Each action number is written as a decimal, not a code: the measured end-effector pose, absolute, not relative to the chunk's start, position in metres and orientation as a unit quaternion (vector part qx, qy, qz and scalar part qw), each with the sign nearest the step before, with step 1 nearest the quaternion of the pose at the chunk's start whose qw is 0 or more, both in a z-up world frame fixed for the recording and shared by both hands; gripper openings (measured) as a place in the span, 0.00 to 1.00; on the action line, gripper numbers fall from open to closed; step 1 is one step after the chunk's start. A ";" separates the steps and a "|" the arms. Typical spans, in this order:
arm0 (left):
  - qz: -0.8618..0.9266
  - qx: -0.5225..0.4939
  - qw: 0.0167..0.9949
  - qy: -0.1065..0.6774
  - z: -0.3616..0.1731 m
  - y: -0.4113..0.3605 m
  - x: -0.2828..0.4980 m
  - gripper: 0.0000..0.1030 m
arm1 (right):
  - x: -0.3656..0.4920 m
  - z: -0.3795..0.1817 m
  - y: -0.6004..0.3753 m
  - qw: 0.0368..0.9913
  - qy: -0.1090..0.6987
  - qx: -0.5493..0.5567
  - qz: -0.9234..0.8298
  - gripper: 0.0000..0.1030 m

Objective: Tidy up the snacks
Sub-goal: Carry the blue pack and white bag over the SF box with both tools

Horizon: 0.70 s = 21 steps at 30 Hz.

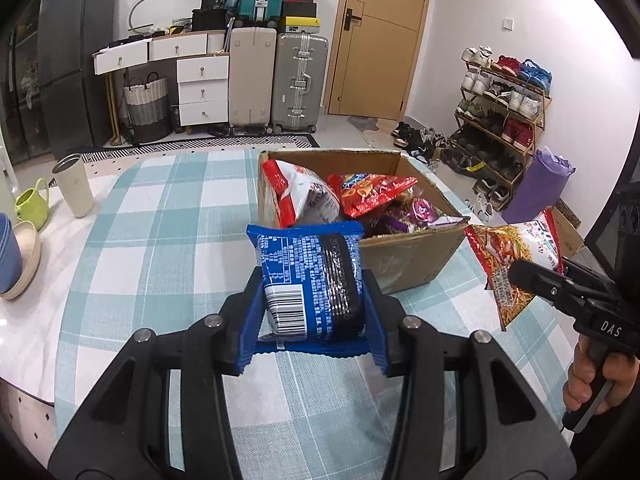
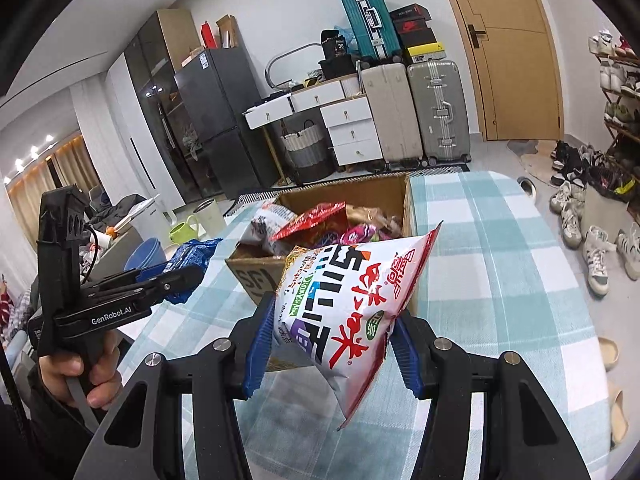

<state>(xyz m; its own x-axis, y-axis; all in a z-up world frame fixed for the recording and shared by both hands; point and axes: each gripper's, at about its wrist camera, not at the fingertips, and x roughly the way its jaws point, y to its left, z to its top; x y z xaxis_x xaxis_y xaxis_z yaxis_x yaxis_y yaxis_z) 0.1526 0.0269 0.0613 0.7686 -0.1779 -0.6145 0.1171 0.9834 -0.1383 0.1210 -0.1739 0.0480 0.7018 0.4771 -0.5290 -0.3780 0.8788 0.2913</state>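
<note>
My left gripper (image 1: 314, 304) is shut on a blue snack packet (image 1: 310, 280), held above the checked tablecloth just in front of an open cardboard box (image 1: 404, 260). Inside the box lie several snack bags, among them a red and white bag (image 1: 300, 196) and a red bag (image 1: 372, 192). Over the table near the box's front corner, my right gripper (image 2: 328, 336) is shut on a white and red snack bag (image 2: 348, 304). That same bag (image 1: 516, 256) shows at the right of the left wrist view. In the right wrist view the left gripper (image 2: 176, 280) with the blue packet (image 2: 192, 254) hangs at left.
A cream tumbler (image 1: 74, 184), a green watering can (image 1: 34, 202) and stacked bowls (image 1: 14, 256) stand at the table's left side. Beyond the table are suitcases, a white drawer unit (image 1: 202, 88), a door and a shoe rack (image 1: 504, 116). A hand (image 2: 80, 372) grips the left tool.
</note>
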 end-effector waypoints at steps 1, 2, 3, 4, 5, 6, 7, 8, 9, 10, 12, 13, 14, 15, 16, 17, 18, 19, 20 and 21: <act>-0.078 -0.047 0.940 0.330 0.063 0.027 0.154 0.41 | 0.123 0.050 -0.174 0.920 0.306 0.079 0.233 0.53; -0.078 -0.049 0.940 0.329 0.065 0.029 0.154 0.41 | 0.124 0.053 -0.175 0.921 0.304 0.078 0.232 0.53; -0.078 -0.051 0.940 0.328 0.066 0.030 0.155 0.41 | 0.126 0.054 -0.175 0.921 0.302 0.077 0.231 0.53; -0.078 -0.051 0.940 0.327 0.067 0.031 0.156 0.41 | 0.129 0.057 -0.176 0.923 0.300 0.075 0.231 0.53; -0.075 -0.050 0.941 0.325 0.068 0.031 0.159 0.41 | 0.130 0.059 -0.176 0.924 0.297 0.074 0.231 0.53; -0.072 -0.048 0.942 0.323 0.070 0.033 0.161 0.41 | 0.132 0.062 -0.177 0.925 0.294 0.072 0.230 0.53; -0.072 -0.049 0.943 0.322 0.072 0.034 0.163 0.41 | 0.133 0.064 -0.178 0.926 0.292 0.071 0.231 0.53; -0.071 -0.049 0.943 0.320 0.074 0.035 0.164 0.41 | 0.135 0.066 -0.179 0.926 0.289 0.070 0.231 0.53; -0.070 -0.048 0.944 0.319 0.076 0.035 0.166 0.41 | 0.136 0.068 -0.179 0.927 0.287 0.069 0.231 0.53; -0.069 -0.046 0.945 0.317 0.078 0.035 0.168 0.41 | 0.139 0.070 -0.180 0.928 0.286 0.068 0.230 0.53; -0.067 -0.045 0.946 0.314 0.082 0.036 0.172 0.41 | 0.141 0.073 -0.182 0.929 0.282 0.067 0.230 0.53; -0.067 -0.044 0.946 0.314 0.083 0.035 0.174 0.41 | 0.143 0.074 -0.183 0.929 0.281 0.066 0.230 0.53; -0.068 -0.044 0.946 0.313 0.085 0.035 0.175 0.41 | 0.145 0.075 -0.184 0.930 0.279 0.065 0.230 0.53; -0.067 -0.043 0.947 0.312 0.087 0.035 0.177 0.41 | 0.147 0.077 -0.185 0.930 0.277 0.064 0.230 0.53; -0.066 -0.040 0.947 0.311 0.089 0.034 0.179 0.41 | 0.149 0.077 -0.184 0.931 0.277 0.064 0.231 0.53; -0.065 -0.038 0.948 0.310 0.090 0.034 0.181 0.41 | 0.152 0.078 -0.185 0.931 0.276 0.063 0.232 0.53; -0.064 -0.036 0.948 0.309 0.091 0.033 0.184 0.41 | 0.155 0.079 -0.186 0.931 0.274 0.063 0.232 0.53; -0.062 -0.036 0.948 0.310 0.091 0.032 0.186 0.41 | 0.160 0.081 -0.187 0.931 0.273 0.062 0.234 0.53; -0.061 -0.037 0.948 0.310 0.091 0.032 0.189 0.41 | 0.163 0.082 -0.187 0.931 0.272 0.062 0.235 0.53; -0.060 -0.038 0.948 0.311 0.092 0.032 0.193 0.41 | 0.165 0.082 -0.188 0.931 0.271 0.060 0.235 0.53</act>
<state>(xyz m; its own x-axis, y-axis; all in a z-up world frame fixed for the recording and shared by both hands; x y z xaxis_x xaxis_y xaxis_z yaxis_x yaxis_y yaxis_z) 0.1928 0.0317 0.0915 0.7992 -0.1378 -0.5851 0.0907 0.9899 -0.1092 0.1652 -0.1877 0.0821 0.7422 0.4711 -0.4767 -0.4057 0.8819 0.2399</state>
